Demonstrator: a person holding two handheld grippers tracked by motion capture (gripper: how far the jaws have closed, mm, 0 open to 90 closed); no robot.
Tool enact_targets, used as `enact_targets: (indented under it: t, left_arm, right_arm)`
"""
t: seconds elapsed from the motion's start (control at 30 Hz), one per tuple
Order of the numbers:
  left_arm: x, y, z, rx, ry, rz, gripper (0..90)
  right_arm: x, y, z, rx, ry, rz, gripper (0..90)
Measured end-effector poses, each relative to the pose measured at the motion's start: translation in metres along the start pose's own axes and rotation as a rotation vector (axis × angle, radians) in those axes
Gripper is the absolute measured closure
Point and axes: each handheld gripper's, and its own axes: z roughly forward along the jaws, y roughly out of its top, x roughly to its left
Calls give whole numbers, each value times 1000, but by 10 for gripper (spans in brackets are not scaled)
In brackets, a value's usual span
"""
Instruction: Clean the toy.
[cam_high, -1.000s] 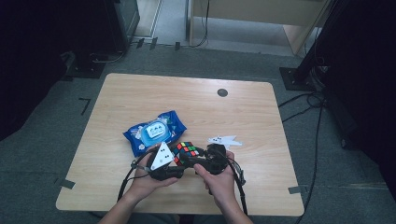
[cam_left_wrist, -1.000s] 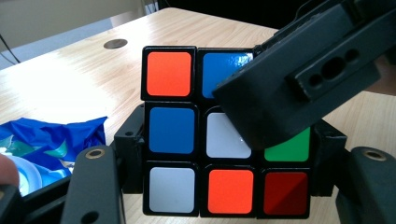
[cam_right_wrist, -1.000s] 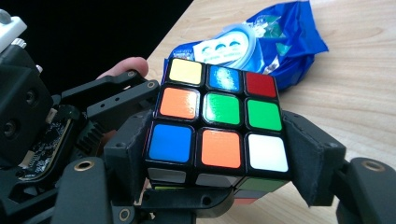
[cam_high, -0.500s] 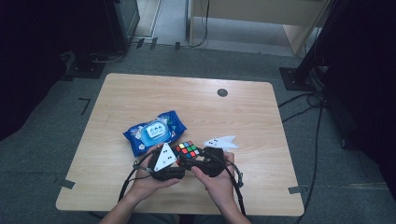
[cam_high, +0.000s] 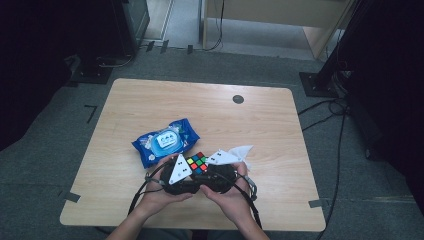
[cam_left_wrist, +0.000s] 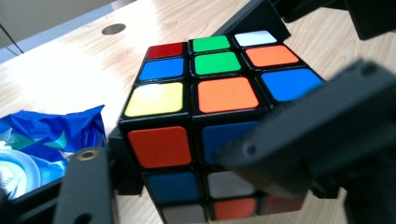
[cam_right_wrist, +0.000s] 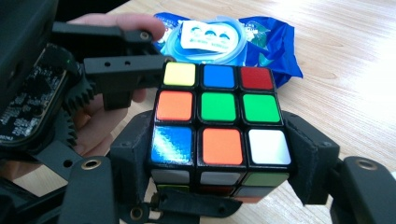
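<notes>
A scrambled Rubik's cube (cam_high: 198, 163) is held just above the table near its front edge, between both hand-held grippers. My right gripper (cam_right_wrist: 219, 158) is shut on the cube (cam_right_wrist: 219, 107), with its padded jaws pressed on the left and right sides. My left gripper (cam_high: 186, 176) comes in from the left. One of its jaws lies along the cube's far edge and a black bar crosses the near face low down. In the left gripper view the cube (cam_left_wrist: 201, 93) sits corner-on between black jaws. My right gripper (cam_high: 214, 175) is beside the left.
A blue pack of wet wipes (cam_high: 165, 141) lies just behind and left of the cube. A crumpled white tissue (cam_high: 240, 152) lies to the right. The wooden table (cam_high: 200, 110) has a round cable hole (cam_high: 238, 99) at the back. Cables trail off the front edge.
</notes>
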Motion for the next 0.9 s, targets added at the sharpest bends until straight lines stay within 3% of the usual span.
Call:
enact_targets:
  t: [0.1, 0.17, 0.27, 0.4, 0.53, 0.67, 0.73, 0.83, 0.9]
  left_arm:
    - [5, 0, -3, -20, -34, -33, 339]
    - [9, -2, -3, -15, -27, -48, 341]
    - [17, -3, -6, -21, -16, -90, 341]
    - [37, -5, -15, -61, -22, -217, 341]
    - [52, -6, -24, -98, -22, -290, 341]
    - [60, -6, -29, -131, -50, -353, 341]
    - [60, -6, -29, -134, -60, -366, 341]
    - [60, -6, -28, -138, -76, -387, 341]
    - [58, -5, -27, -140, -84, -398, 341]
  right_arm:
    - [-7, 1, -2, -11, 52, 51, 323]
    - [-14, 3, -8, -41, 111, 85, 320]
    - [-21, 8, -19, -85, 146, 84, 316]
    - [-35, 8, -32, -148, 160, 107, 323]
    - [-42, 0, -24, -140, 134, 131, 340]
    - [-33, -11, -1, -77, 125, 83, 335]
    - [-23, -15, 10, -49, 141, 55, 327]
    - [-7, -16, 18, -64, 133, 15, 313]
    - [-1, -16, 20, -86, 127, 15, 308]
